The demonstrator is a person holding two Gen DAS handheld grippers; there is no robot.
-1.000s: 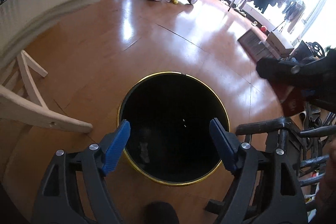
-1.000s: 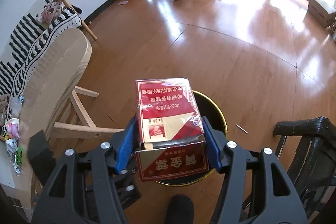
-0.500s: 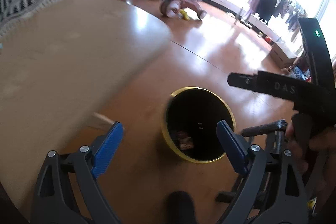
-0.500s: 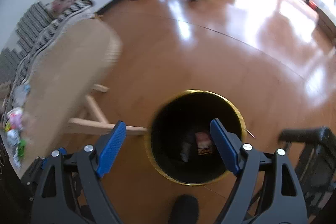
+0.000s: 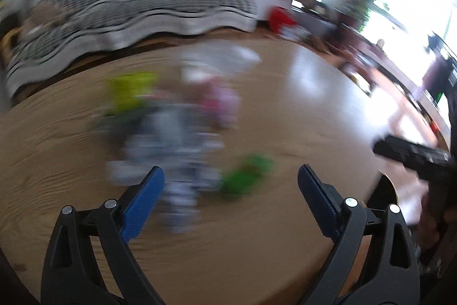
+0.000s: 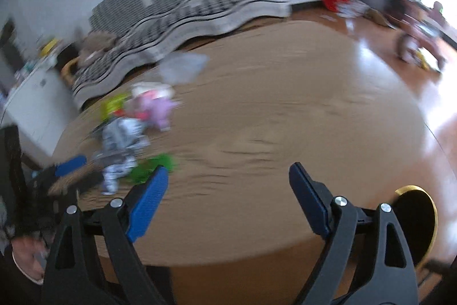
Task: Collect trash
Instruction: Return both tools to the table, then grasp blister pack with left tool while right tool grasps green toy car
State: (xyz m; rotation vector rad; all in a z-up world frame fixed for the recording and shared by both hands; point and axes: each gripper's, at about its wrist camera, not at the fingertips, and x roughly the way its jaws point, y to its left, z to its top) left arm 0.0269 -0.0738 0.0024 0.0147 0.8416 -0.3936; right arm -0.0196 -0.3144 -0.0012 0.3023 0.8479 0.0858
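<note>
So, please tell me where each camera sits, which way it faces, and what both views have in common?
Left wrist: sits on the left gripper, looks forward and down over the round wooden table at blurred trash; empty jaws opening; the right gripper shows at right.
Right wrist: sits on the right gripper, faces the same table; empty jaws opening; the left gripper shows at left, gold-rimmed bin at right.
Shared: table, trash, striped sofa.
</note>
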